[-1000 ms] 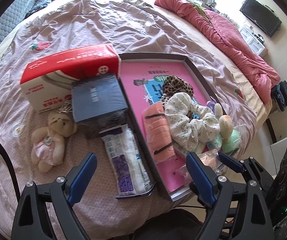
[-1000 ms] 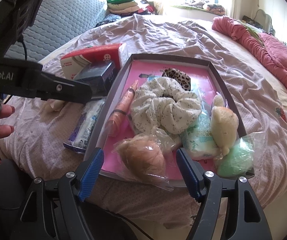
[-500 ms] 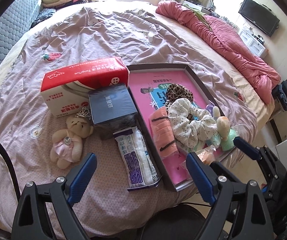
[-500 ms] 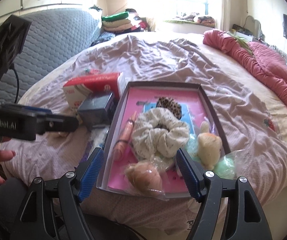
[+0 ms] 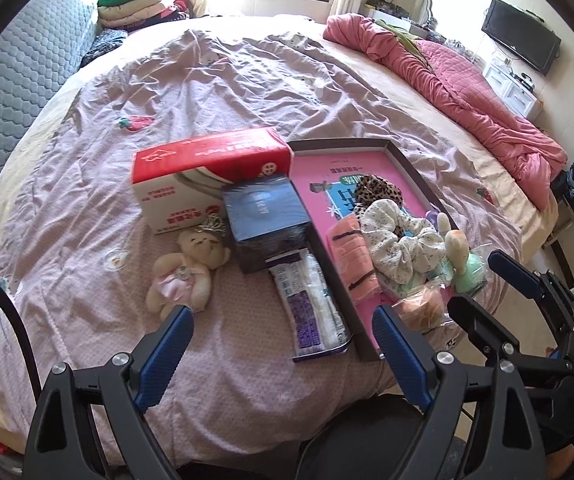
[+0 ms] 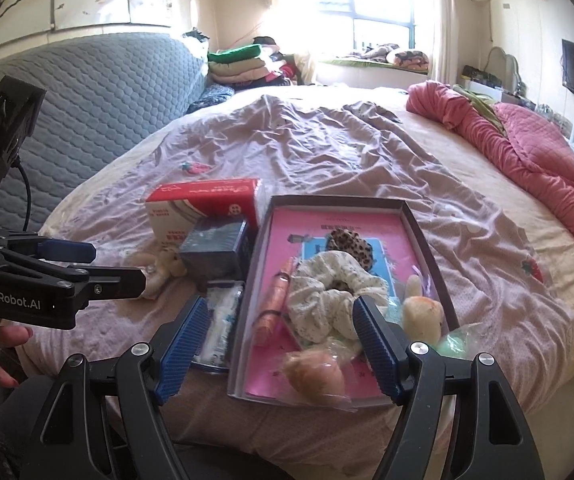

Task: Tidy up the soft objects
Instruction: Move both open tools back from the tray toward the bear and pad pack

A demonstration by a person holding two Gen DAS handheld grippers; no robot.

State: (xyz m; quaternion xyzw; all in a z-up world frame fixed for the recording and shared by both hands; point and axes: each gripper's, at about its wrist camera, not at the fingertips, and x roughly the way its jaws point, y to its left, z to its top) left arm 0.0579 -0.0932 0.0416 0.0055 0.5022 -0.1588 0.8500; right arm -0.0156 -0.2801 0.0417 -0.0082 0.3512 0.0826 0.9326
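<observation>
A dark tray [image 5: 407, 164] with a pink liner lies on the bed. It holds a leopard scrunchie [image 5: 379, 192], a floral white scrunchie [image 5: 399, 240], a rolled orange cloth [image 5: 351, 252], a bagged peach plush [image 6: 313, 372], a cream plush [image 6: 423, 316] and a green bagged item [image 5: 473, 276]. Left of the tray lie a small teddy bear [image 5: 185, 276], a red-and-white tissue box [image 5: 207, 180], a dark blue box [image 5: 267, 224] and a flat wipes pack [image 5: 311, 304]. My left gripper [image 5: 283, 320] hangs open and empty above the bed's near edge. My right gripper [image 6: 281, 308] is open and empty before the tray.
A bunched pink quilt [image 5: 467, 92] runs along the bed's right side. A grey padded headboard [image 6: 107, 92] stands at the left, with folded clothes [image 6: 239, 64] behind it. A TV [image 5: 521, 36] hangs on the right wall. A person's hand [image 6: 7, 340] holds the left gripper.
Both grippers have drawn back and risen from the bed, so the tray and the loose items look smaller and farther. Nothing was picked up and nothing on the bed moved.
</observation>
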